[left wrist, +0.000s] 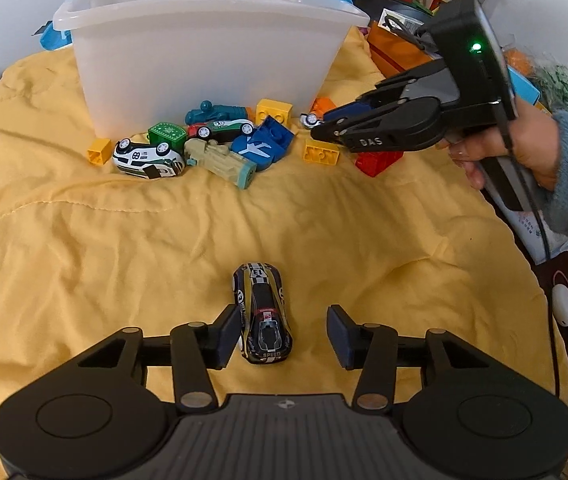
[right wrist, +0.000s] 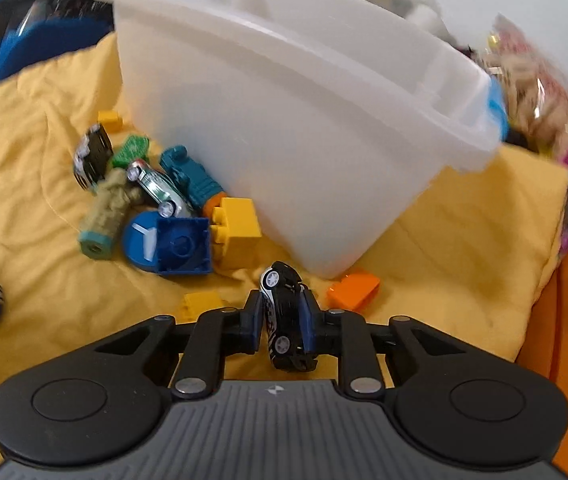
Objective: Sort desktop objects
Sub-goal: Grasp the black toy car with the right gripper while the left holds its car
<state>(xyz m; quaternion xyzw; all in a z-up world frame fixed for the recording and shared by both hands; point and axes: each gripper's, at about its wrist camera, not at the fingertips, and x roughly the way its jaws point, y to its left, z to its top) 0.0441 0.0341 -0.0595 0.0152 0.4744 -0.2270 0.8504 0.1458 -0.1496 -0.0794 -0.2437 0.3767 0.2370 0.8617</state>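
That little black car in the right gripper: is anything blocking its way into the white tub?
Only the tub's own wall. The right gripper is shut on the black car low beside the white tub, so the car must be lifted over the rim. The orange block and yellow block lie on the cloth below that path.

Home playroom: toy-strewn yellow quilt point(left wrist: 164, 240)

Black toy car point(right wrist: 285, 320) on its side, dark striped car point(left wrist: 263, 317) flat on yellow cloth point(left wrist: 124, 240)
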